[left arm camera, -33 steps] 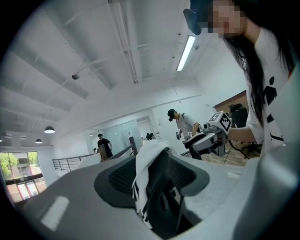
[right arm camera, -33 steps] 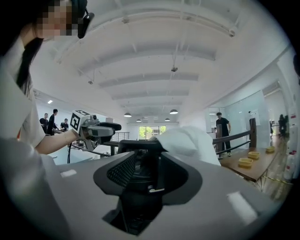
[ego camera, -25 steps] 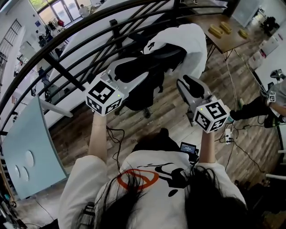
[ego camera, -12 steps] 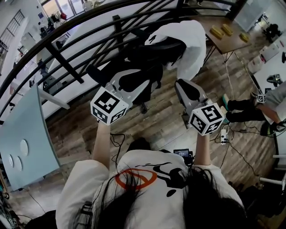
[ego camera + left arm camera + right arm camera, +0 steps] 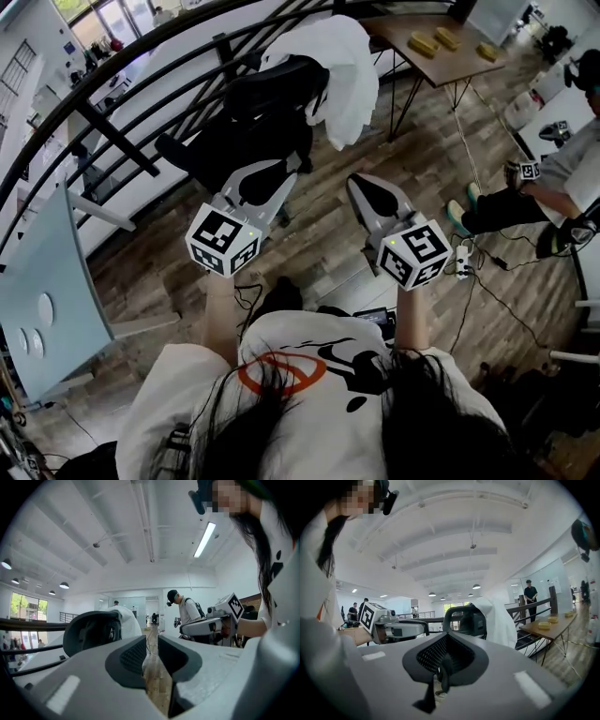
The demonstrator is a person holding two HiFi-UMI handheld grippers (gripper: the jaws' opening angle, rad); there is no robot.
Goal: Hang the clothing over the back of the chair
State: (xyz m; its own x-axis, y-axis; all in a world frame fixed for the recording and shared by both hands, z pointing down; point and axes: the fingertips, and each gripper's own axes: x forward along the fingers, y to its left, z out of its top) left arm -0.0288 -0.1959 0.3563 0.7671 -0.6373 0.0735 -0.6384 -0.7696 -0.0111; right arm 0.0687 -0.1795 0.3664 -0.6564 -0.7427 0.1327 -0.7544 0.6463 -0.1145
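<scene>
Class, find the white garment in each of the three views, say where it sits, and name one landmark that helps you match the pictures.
Head view: the white garment is at top centre, draped over the black chair.
Left gripper view: the garment is left of centre, just behind the chair's back.
Right gripper view: the garment is right of centre, hanging on the chair.
Shared landmark: the black chair.

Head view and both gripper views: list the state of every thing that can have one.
Clothing: draped over the chair's back, hanging down one side.
Chair: upright, its back covered by the clothing.
Left claw: open by a narrow gap, nothing between the jaws.
Right claw: shut, holding nothing.
</scene>
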